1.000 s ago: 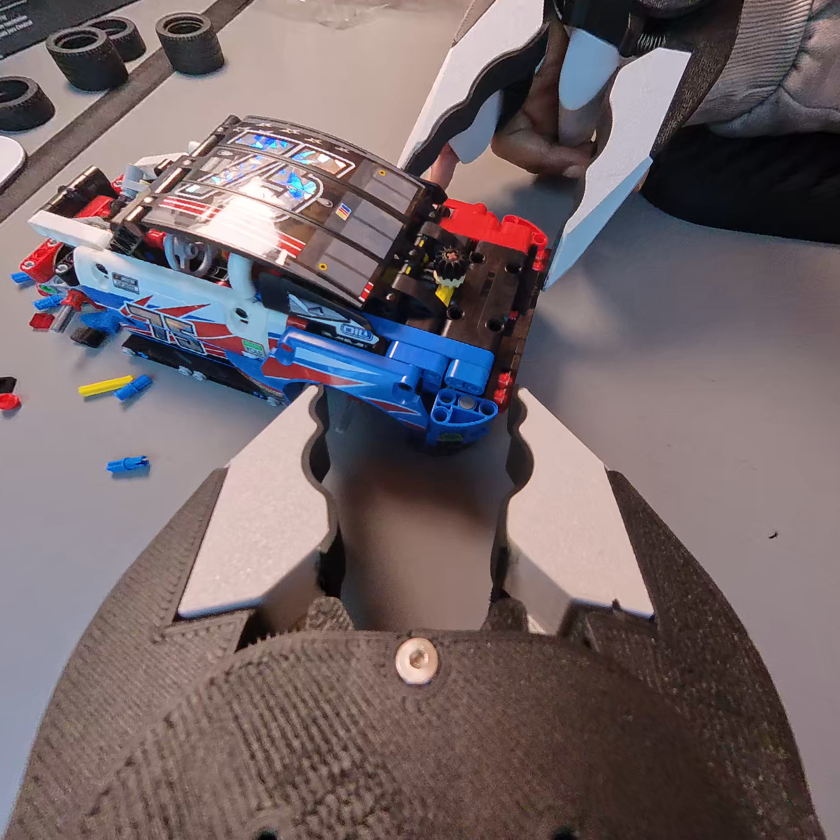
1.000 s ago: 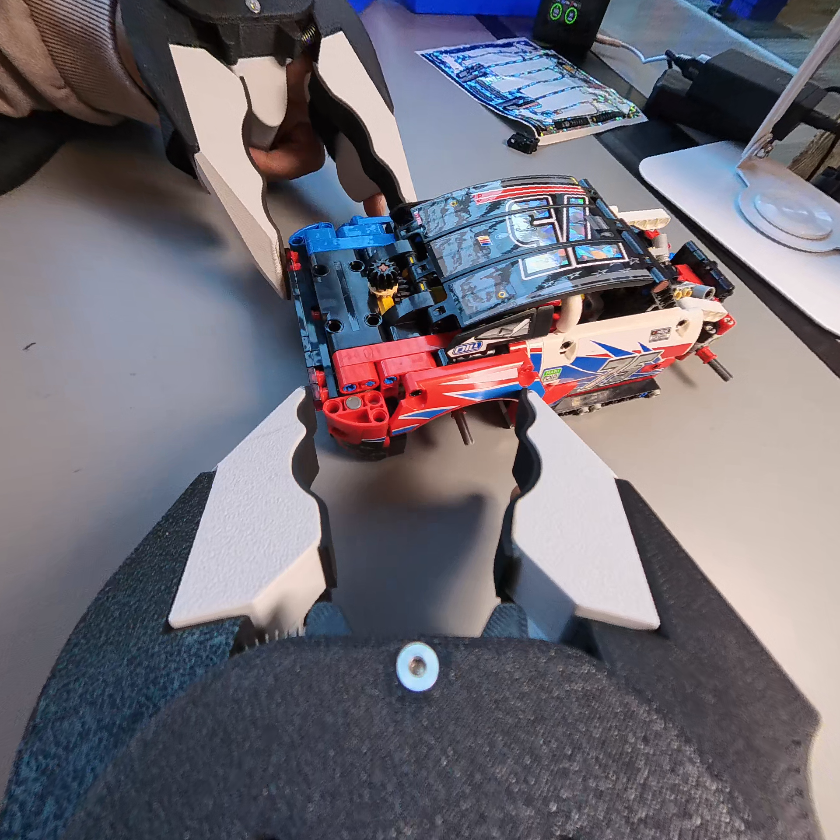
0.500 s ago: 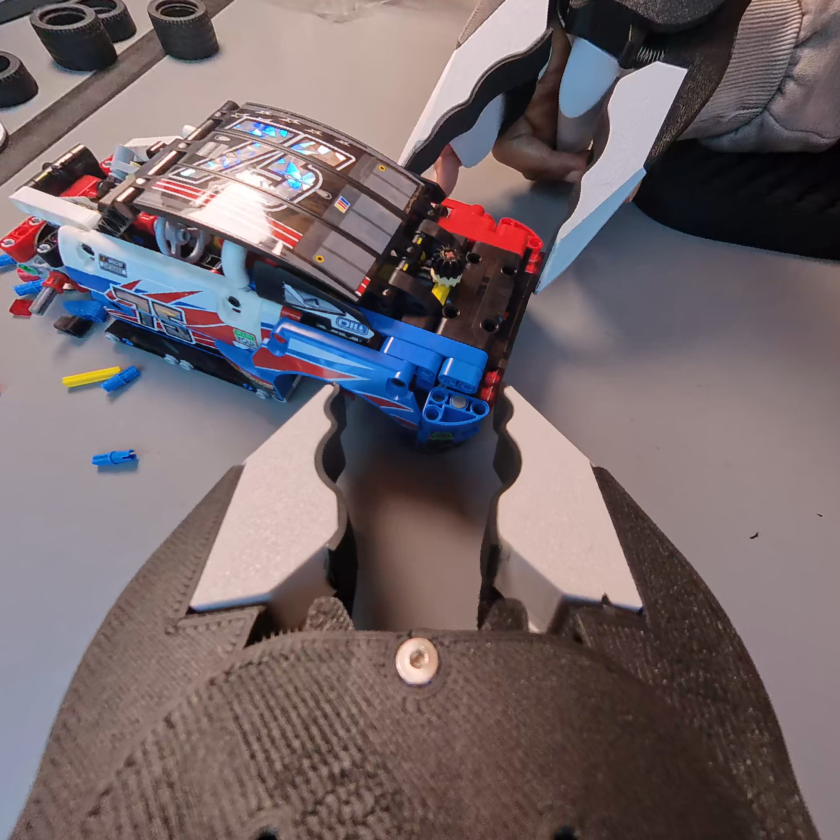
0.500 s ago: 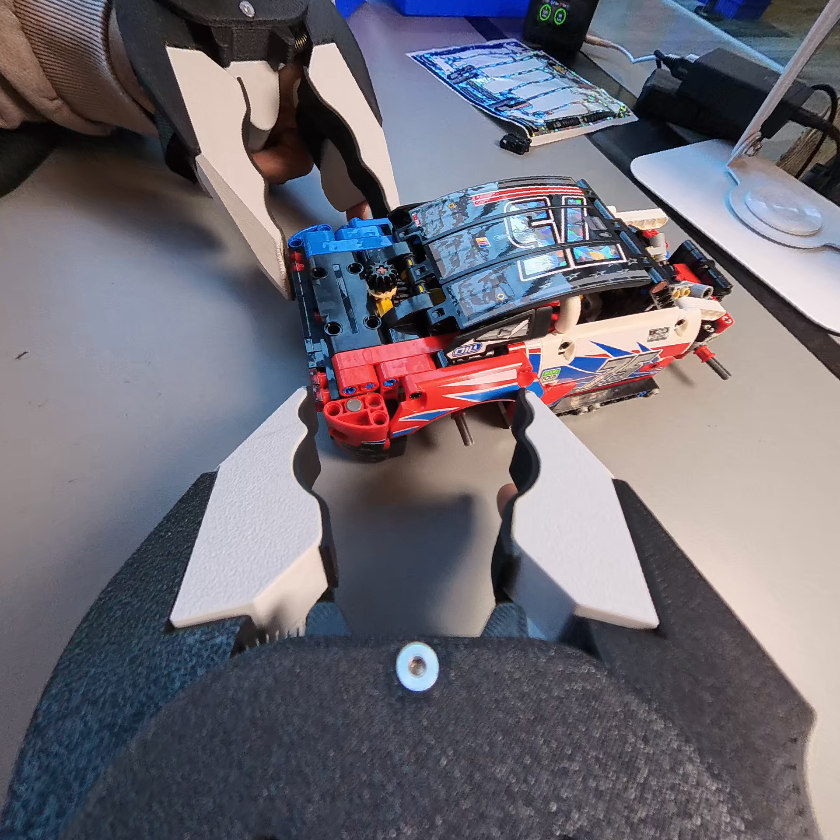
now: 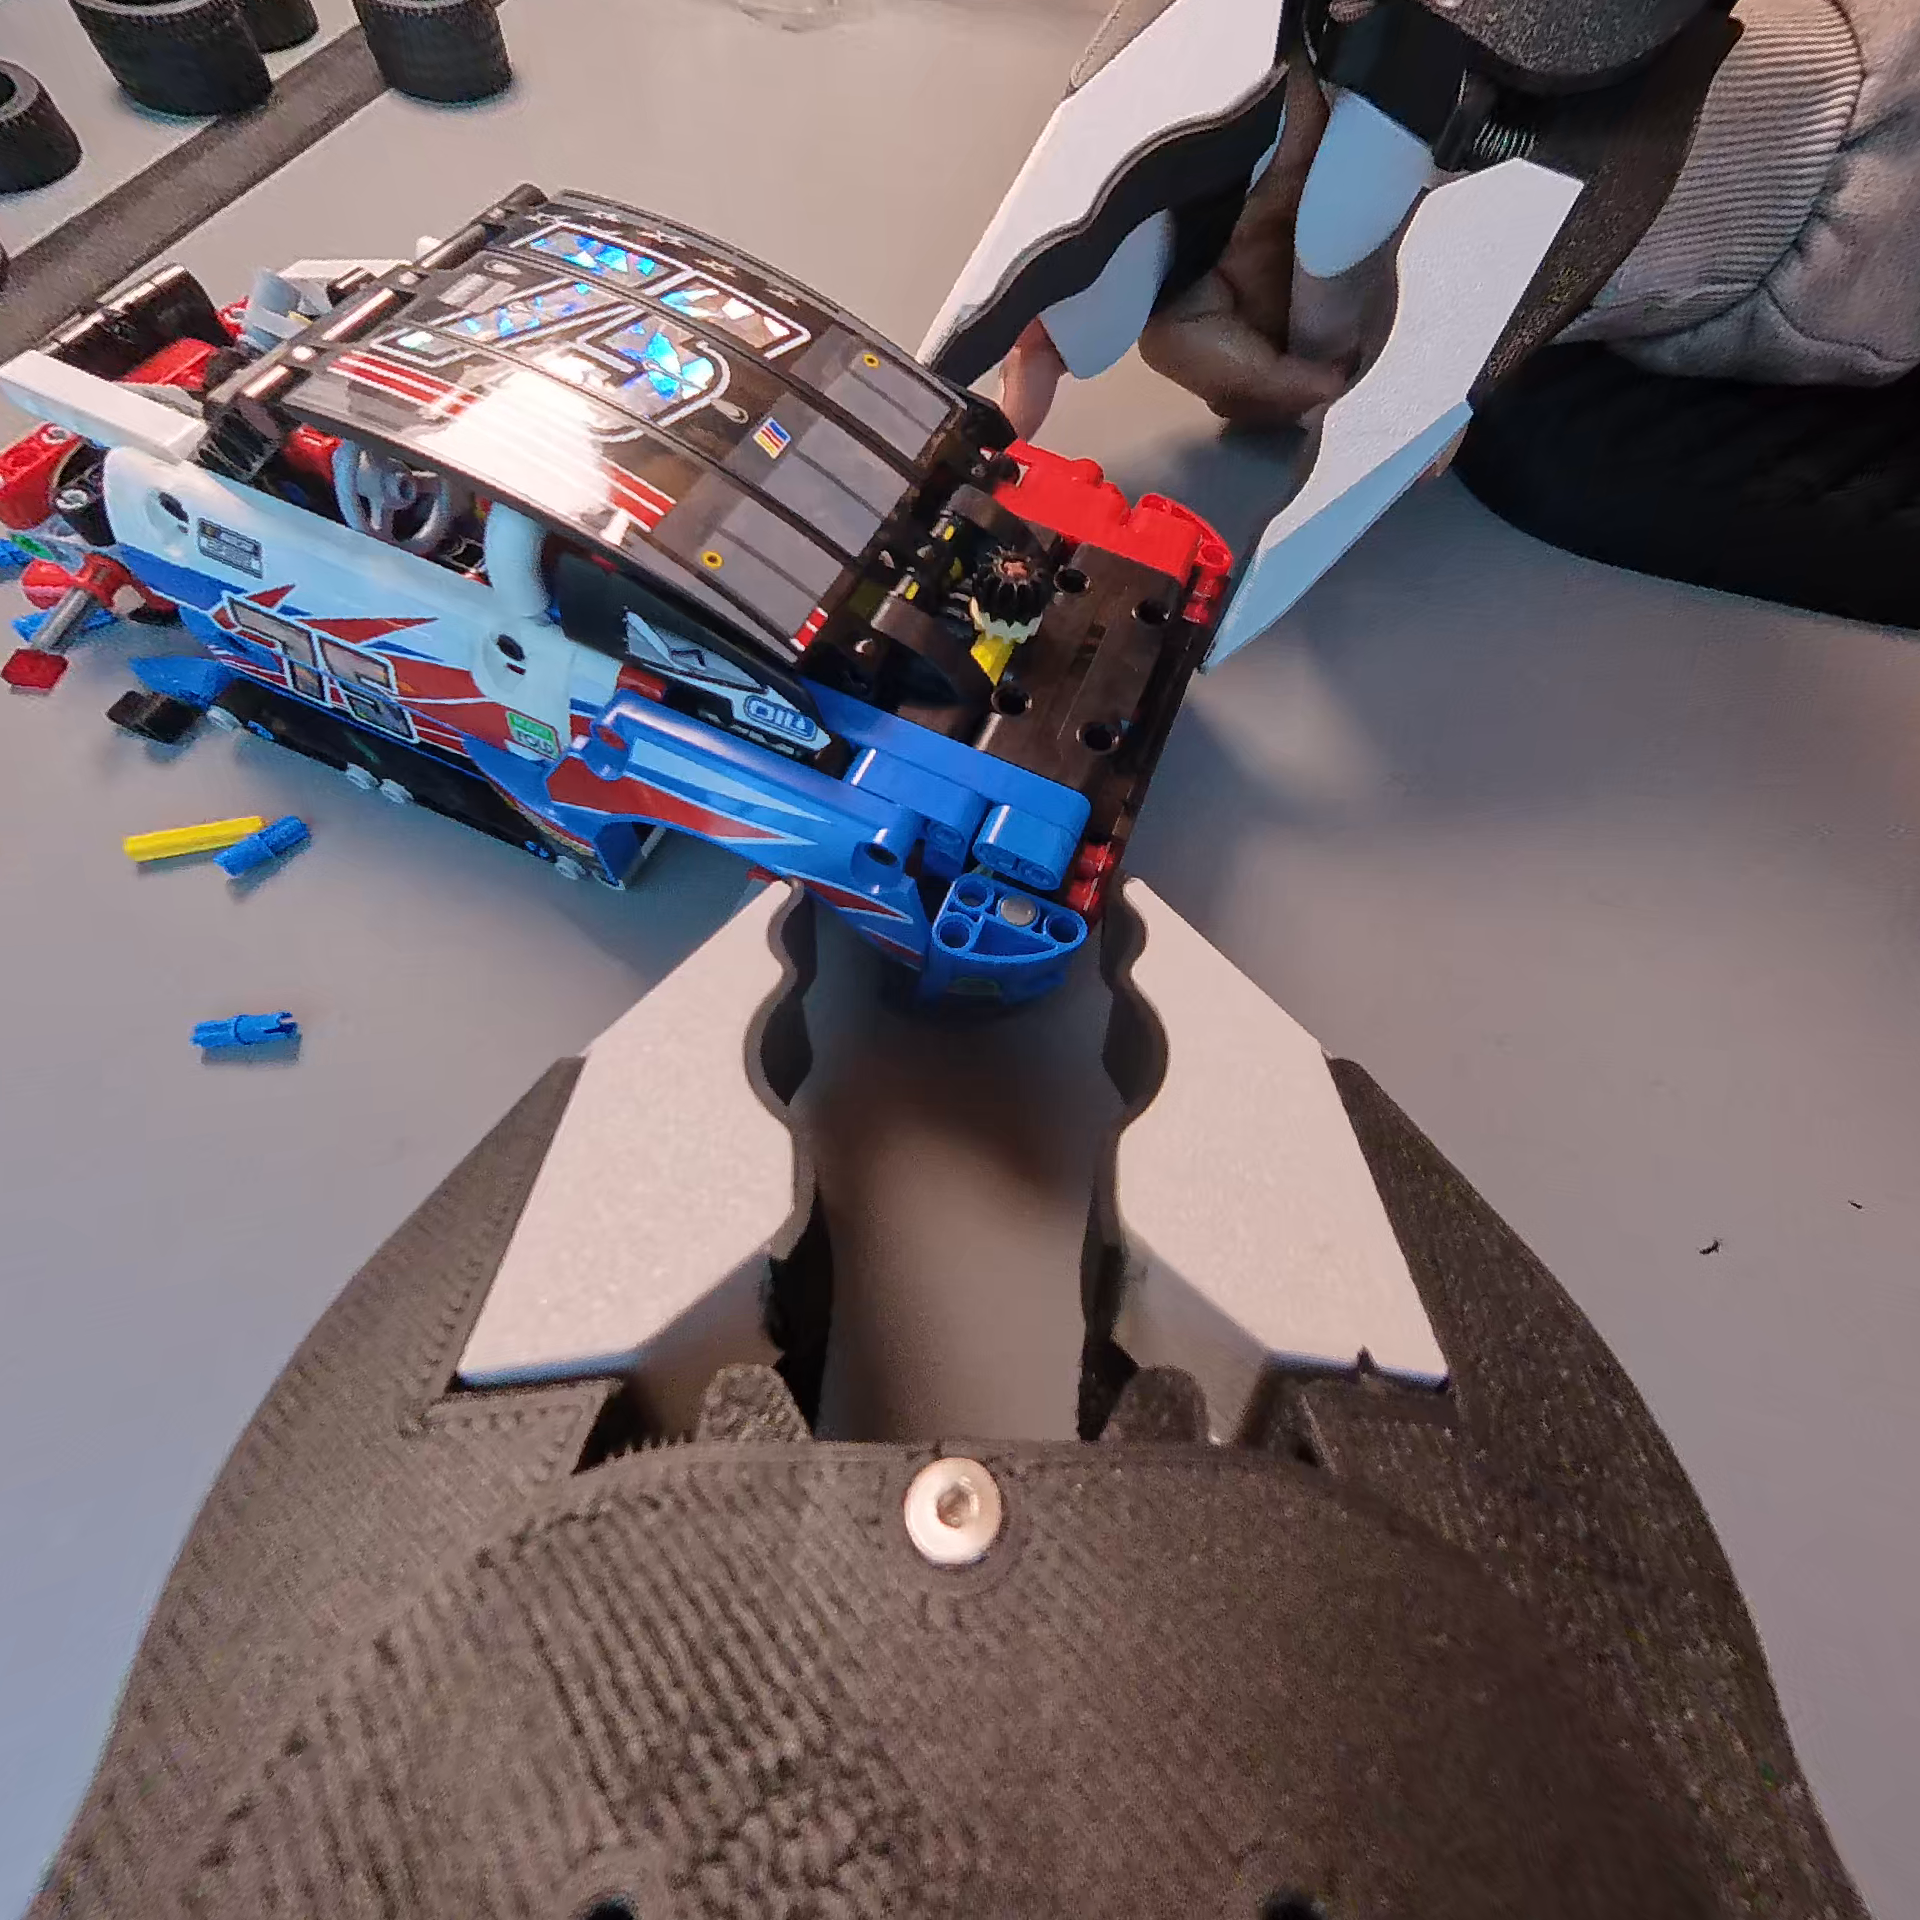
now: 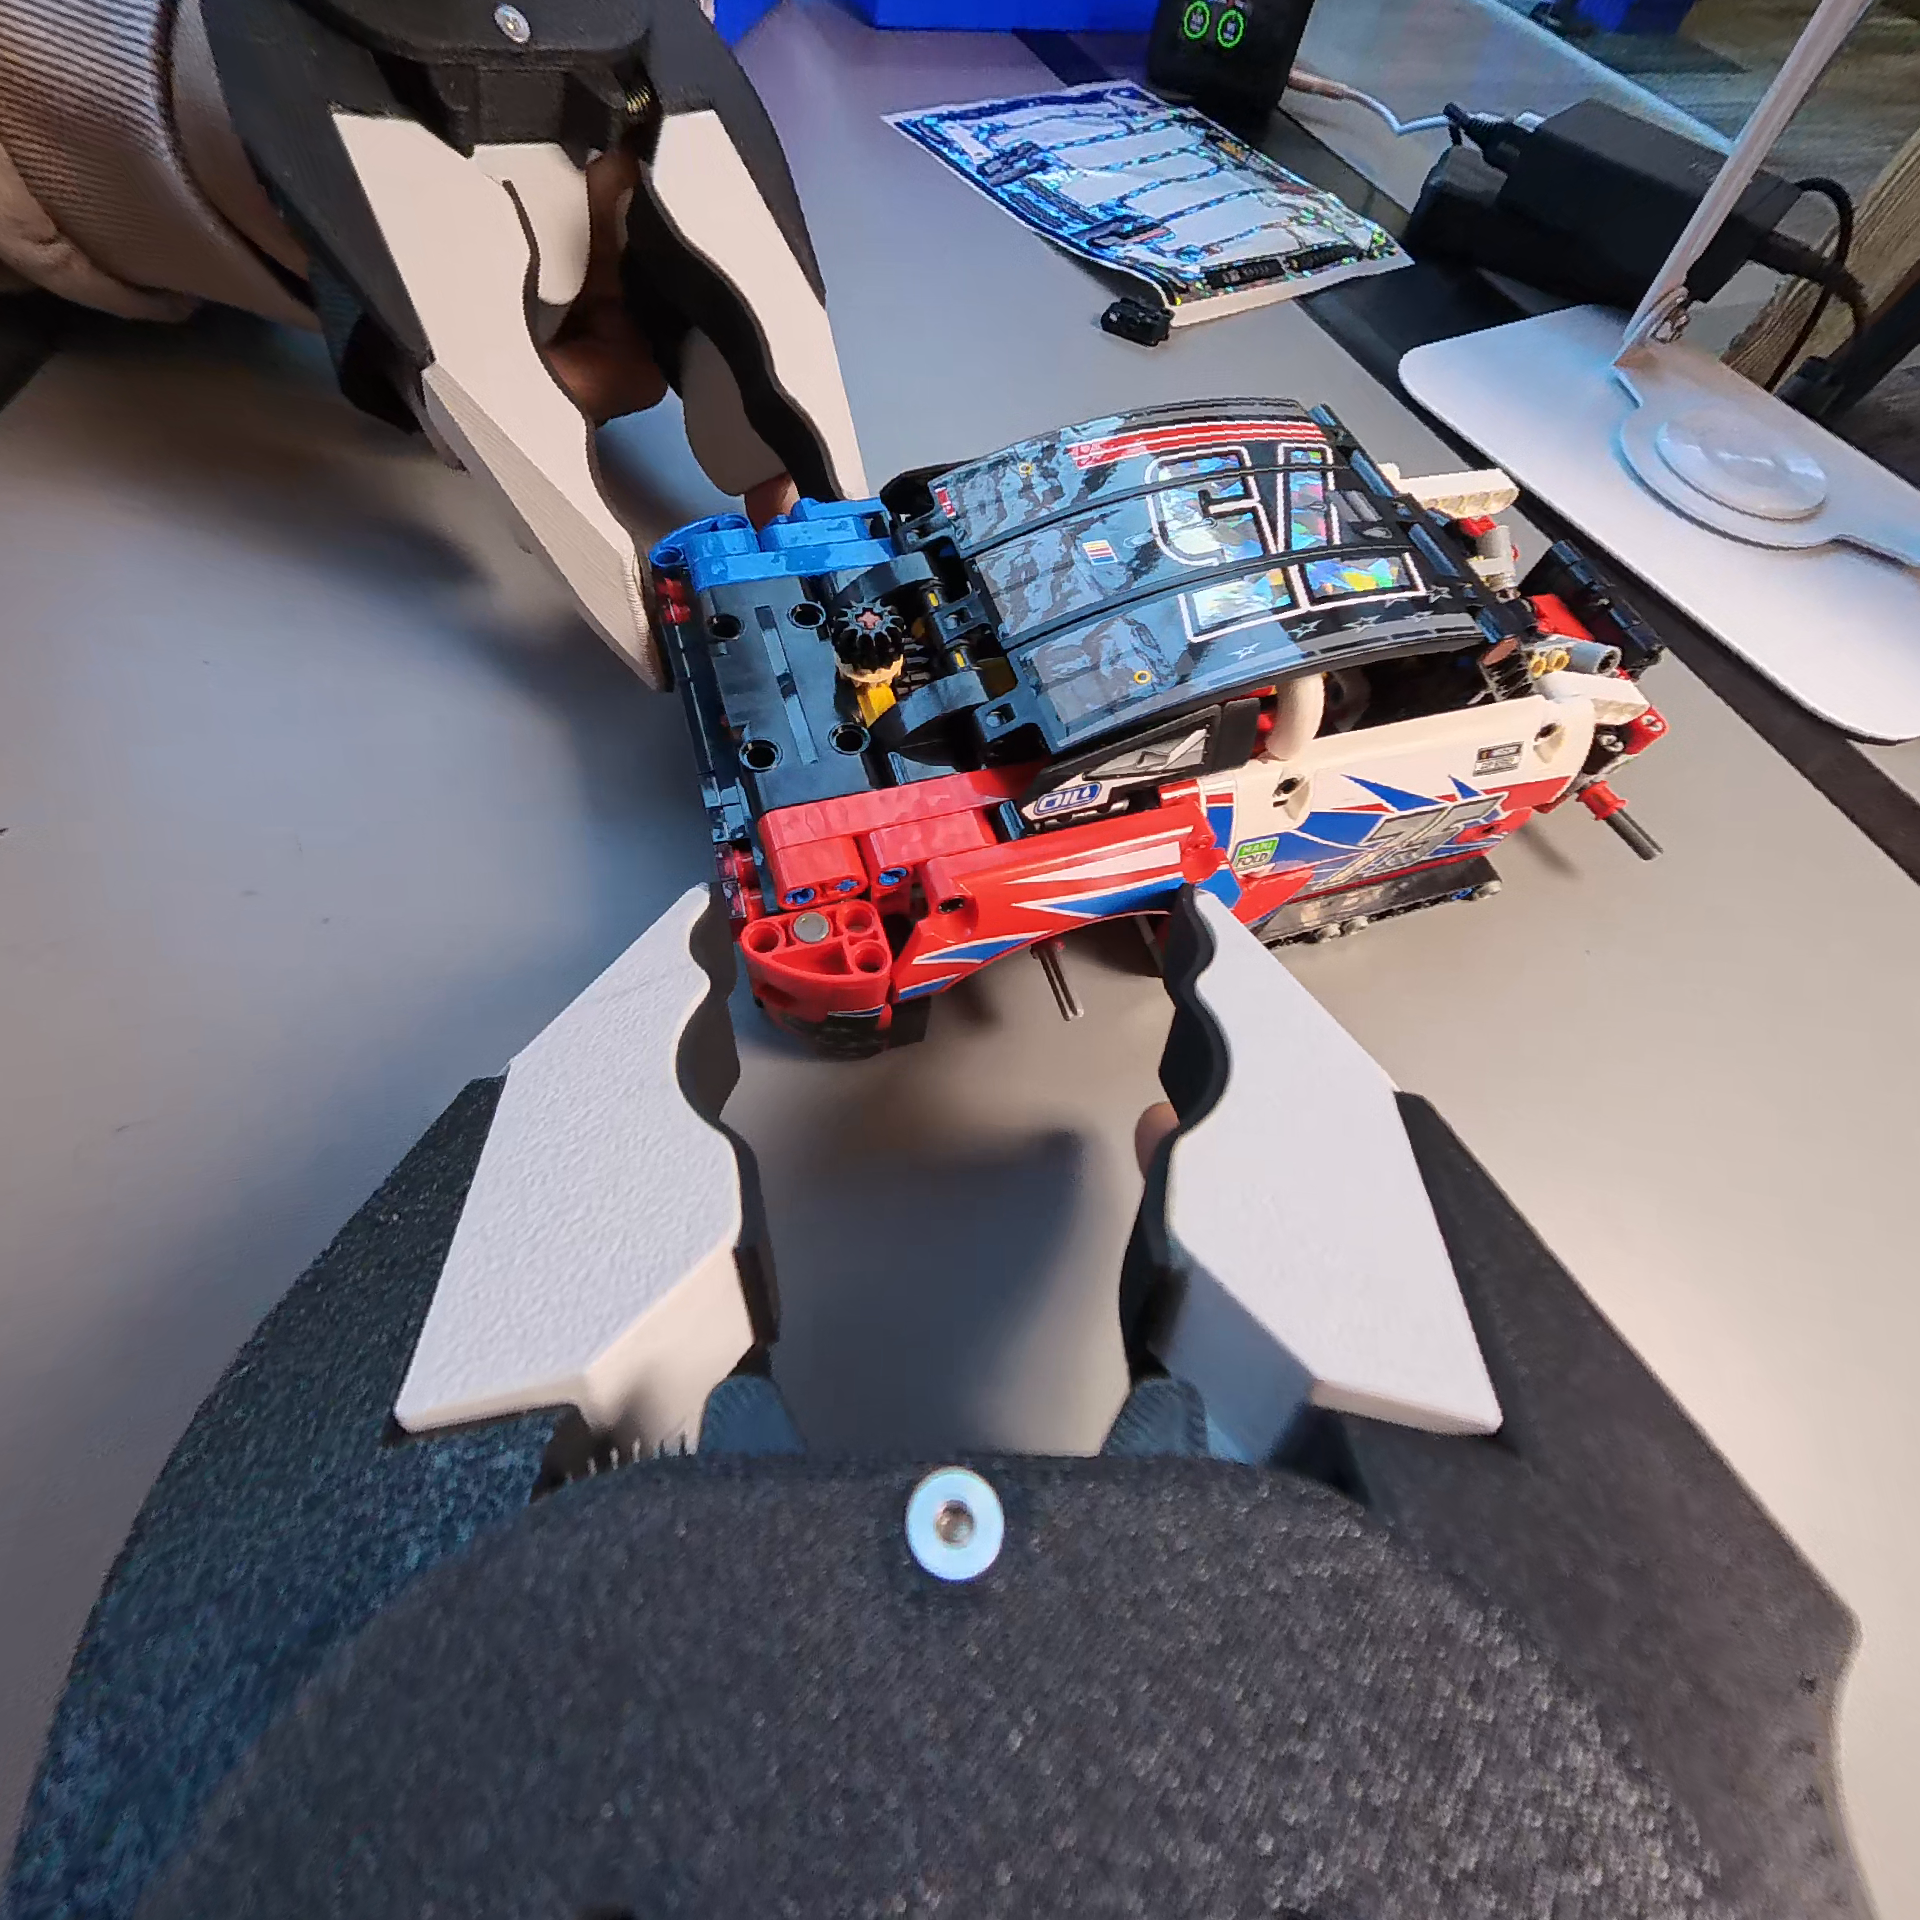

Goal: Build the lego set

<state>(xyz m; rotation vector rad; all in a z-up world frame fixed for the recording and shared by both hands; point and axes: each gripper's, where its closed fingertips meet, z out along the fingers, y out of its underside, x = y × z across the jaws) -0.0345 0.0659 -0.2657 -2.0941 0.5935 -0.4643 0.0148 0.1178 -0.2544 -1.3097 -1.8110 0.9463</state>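
A Lego race car (image 5: 520, 582) with a black roof, a white, blue and red body and no wheels sits on the grey table. It also shows in the right wrist view (image 6: 1195, 623). My left gripper (image 5: 956, 904) is open. Its jaws straddle the car's blue rear corner (image 5: 1003, 935) without clamping it. My right gripper (image 6: 945, 909) is open wider and straddles the red rear corner (image 6: 821, 935). Each gripper also shows in the other's view, the right (image 5: 1075, 509) and the left (image 6: 743, 577), held by a hand.
Black tyres (image 5: 426, 42) stand at the far left. Loose blue pins (image 5: 244, 1031), a yellow axle (image 5: 192, 840) and red bits (image 5: 42, 665) lie left of the car. A sticker sheet (image 6: 1143, 197), a small black piece (image 6: 1138, 317) and a white stand base (image 6: 1662, 499) lie beyond. Between my left fingertips and the yellow axle (image 5: 192, 840) there is roughly 12 centimeters.
My left gripper's jaws have narrowed around the blue rear corner. The right gripper has held nearly still at the red corner.
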